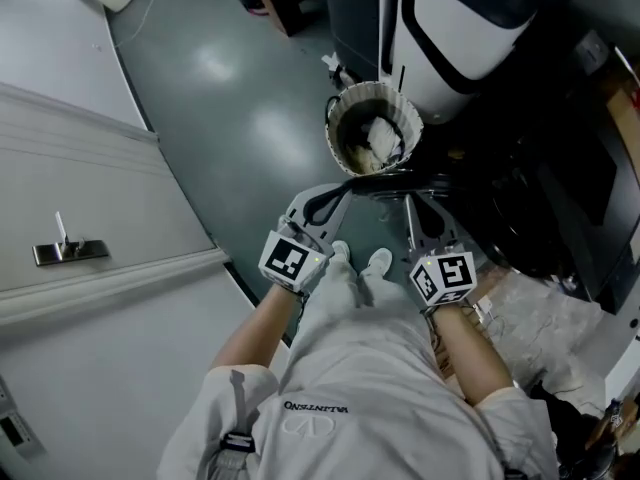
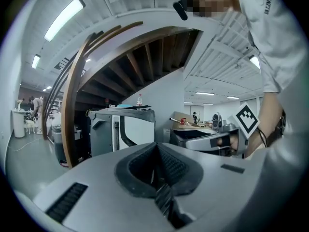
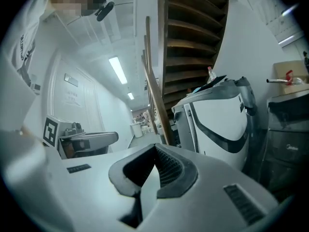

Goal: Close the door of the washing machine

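Left tongs (image 1: 349, 183), right tongs (image 1: 409, 202) both pinched together, empty (side by side), near basket (image 1: 372, 87); dark unit (image 1: 560, 198) possibly washer.

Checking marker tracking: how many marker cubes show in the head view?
2. One marker cube sits on the left gripper; the other sits on the right gripper. Both are in plain sight, and none looks hidden.

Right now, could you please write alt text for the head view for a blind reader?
Seen from above, a person holds the left tool and right tool, both shut and empty, forward over a grey floor, toward a round basket beside a white machine.
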The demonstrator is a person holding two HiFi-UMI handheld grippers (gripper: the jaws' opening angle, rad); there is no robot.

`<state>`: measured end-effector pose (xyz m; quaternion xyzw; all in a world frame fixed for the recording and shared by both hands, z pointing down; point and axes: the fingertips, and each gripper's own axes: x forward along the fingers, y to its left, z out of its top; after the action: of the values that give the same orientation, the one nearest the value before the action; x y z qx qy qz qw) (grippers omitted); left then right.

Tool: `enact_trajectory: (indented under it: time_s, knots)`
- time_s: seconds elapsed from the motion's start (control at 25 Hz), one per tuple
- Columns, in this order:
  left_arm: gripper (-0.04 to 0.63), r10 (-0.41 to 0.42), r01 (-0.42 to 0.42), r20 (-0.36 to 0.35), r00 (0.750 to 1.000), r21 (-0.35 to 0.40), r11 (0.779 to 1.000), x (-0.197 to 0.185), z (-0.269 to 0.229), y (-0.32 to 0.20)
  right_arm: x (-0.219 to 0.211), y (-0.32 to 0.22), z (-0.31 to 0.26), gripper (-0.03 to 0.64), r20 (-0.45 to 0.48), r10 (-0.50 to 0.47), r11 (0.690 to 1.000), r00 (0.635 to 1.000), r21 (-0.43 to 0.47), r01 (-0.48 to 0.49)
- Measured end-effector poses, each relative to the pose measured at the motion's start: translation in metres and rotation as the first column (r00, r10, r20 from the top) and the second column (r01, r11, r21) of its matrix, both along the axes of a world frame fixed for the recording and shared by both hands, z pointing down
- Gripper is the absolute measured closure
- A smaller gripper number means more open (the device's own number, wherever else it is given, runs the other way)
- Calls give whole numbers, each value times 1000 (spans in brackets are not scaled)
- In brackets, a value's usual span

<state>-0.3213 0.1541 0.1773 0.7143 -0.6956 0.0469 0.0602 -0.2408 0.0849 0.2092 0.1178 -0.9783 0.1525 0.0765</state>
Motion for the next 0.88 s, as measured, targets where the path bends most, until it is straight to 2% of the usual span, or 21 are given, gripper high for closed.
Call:
enact_trajectory:
  time_s: [0.24,0.4,0.68,0.88]
  knots:
    - [594,-3,3,-3,1000,-27,1000,-16,37,-12,-35,13,28,606,-52,-87,996,995,11,88]
    - [594,24,-25,-13,1000,-57,998,-29,62,-21,-53,14,63,606,-107,-91,996,990,-25,89]
    - [594,119,-123,-49,992,-103,987,-42,112,-27,-62,21,101,606,-175,-96,995,980,-44,89]
    - [542,193,-201,-65,979,-148,968,-43,156,-39,-66,17,132,606,-204,-84,995,975,-68,72]
